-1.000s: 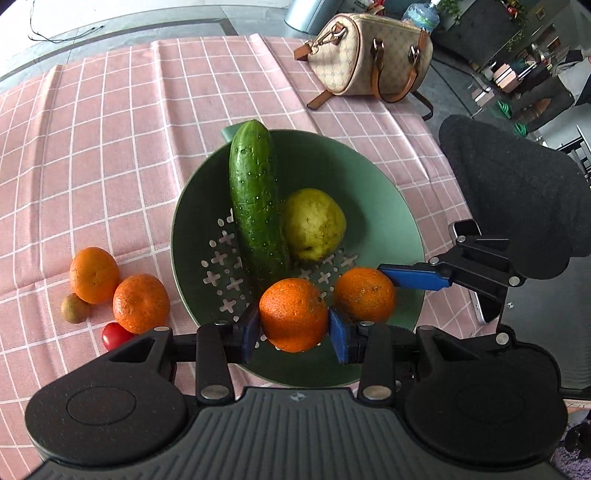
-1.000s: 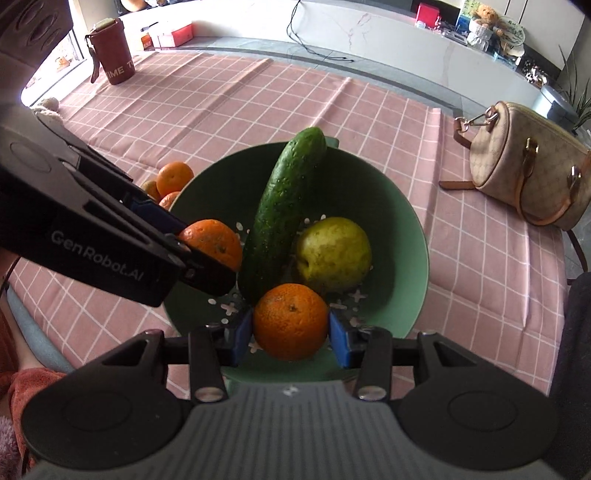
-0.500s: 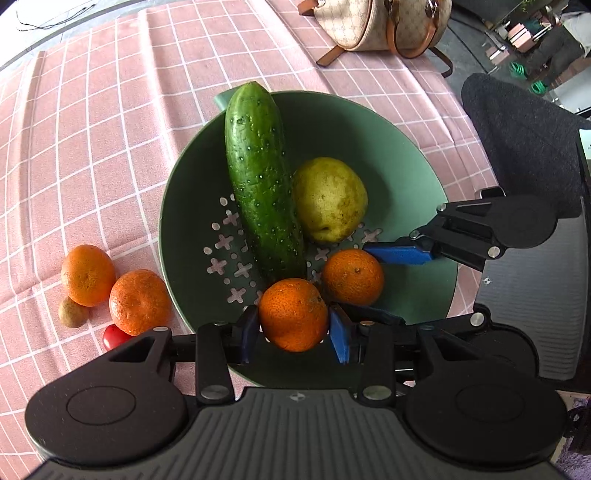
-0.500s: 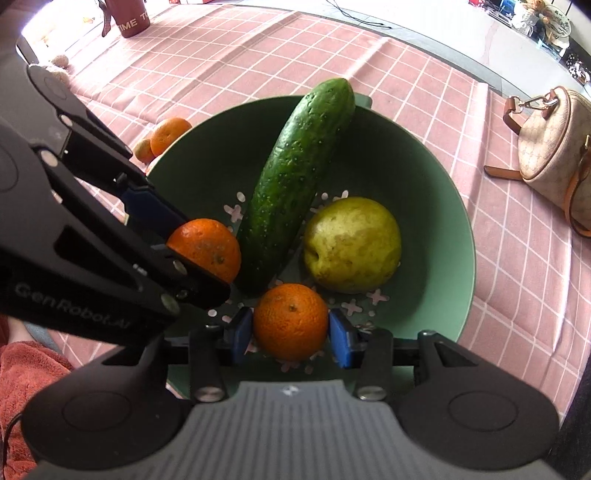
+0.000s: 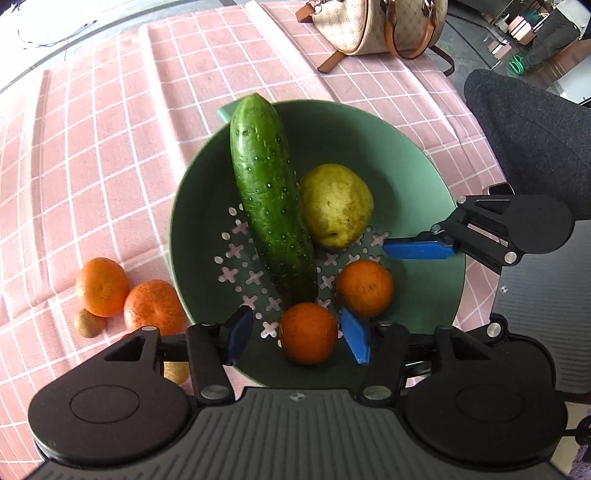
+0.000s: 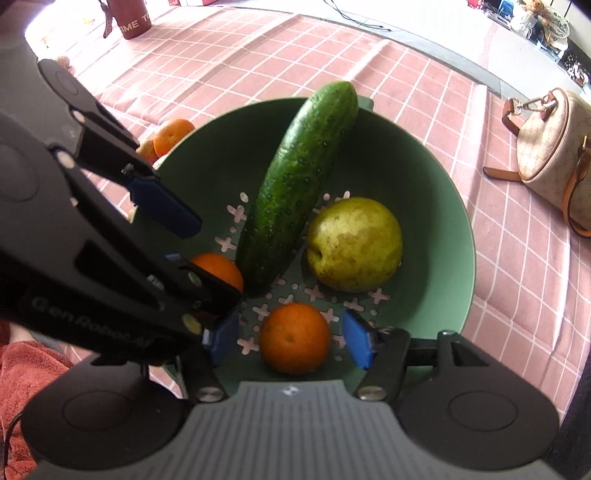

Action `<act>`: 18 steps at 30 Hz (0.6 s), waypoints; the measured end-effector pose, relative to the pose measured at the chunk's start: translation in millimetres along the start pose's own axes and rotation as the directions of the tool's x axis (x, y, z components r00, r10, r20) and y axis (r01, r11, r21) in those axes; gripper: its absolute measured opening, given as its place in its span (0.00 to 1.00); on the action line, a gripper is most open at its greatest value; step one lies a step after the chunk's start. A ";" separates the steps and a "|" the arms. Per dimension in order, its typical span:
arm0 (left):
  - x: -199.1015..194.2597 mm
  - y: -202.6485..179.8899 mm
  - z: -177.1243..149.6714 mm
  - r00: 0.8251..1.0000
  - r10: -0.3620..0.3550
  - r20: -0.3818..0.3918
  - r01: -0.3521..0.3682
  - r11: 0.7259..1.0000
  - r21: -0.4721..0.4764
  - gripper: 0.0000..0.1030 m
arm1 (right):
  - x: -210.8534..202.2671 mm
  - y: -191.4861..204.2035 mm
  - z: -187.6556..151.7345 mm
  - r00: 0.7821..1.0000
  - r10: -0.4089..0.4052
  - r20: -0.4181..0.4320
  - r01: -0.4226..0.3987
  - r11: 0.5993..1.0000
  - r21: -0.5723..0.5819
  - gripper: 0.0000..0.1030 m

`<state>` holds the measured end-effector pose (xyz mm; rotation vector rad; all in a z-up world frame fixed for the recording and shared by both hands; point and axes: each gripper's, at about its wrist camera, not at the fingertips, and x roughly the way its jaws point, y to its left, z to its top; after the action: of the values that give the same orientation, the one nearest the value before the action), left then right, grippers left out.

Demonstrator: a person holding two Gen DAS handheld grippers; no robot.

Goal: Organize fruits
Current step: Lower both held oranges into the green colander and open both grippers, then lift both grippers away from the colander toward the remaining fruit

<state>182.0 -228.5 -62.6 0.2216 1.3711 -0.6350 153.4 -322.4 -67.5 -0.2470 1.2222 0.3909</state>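
A green colander bowl point(image 5: 436, 177) point(image 6: 443, 184) holds a cucumber point(image 5: 269, 199) point(image 6: 295, 184), a yellow-green pear point(image 5: 336, 205) point(image 6: 354, 243) and two oranges. My left gripper point(image 5: 297, 339) point(image 6: 210, 258) is opening. One orange point(image 5: 308, 332) point(image 6: 218, 269) rests on the bowl floor between its blue pads, with a clear gap on the left side. My right gripper point(image 6: 291, 339) is also opening, its pads apart from the other orange point(image 6: 294, 338) point(image 5: 365, 287) lying between them. In the left wrist view only one of its blue fingers point(image 5: 417, 249) shows.
Two more oranges point(image 5: 102, 286) point(image 5: 153, 306) and a small brownish fruit point(image 5: 88, 323) lie on the pink checked cloth point(image 5: 92, 147) left of the bowl. A beige handbag point(image 5: 369, 22) point(image 6: 554, 147) stands behind it. A dark red cup point(image 6: 135, 18) is far back.
Both grippers sank a little toward the bowl, then spread their jaws. The two oranges they gripped now lie loose on the bowl floor.
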 end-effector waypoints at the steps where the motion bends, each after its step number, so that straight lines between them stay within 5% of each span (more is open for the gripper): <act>1: -3.5 0.5 -1.3 1.000 -0.007 0.007 0.007 1.000 -0.002 0.63 | -2.0 2.2 0.4 1.000 -0.011 0.002 0.011 1.000 -0.009 0.58; 6: -27.8 3.3 -10.3 0.997 -0.032 0.071 0.032 0.999 0.002 0.63 | -17.7 12.4 -2.2 0.999 -0.027 0.031 0.027 1.000 -0.009 0.58; 18: -97.4 15.9 -51.6 0.969 0.026 0.245 -0.036 0.999 0.037 0.63 | -62.7 37.6 -10.4 0.987 -0.097 0.128 0.086 0.993 0.084 0.67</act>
<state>141.0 -161.3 16.2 0.1901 1.1166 -0.6428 110.6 -302.2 -10.8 -0.2058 1.0897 0.2748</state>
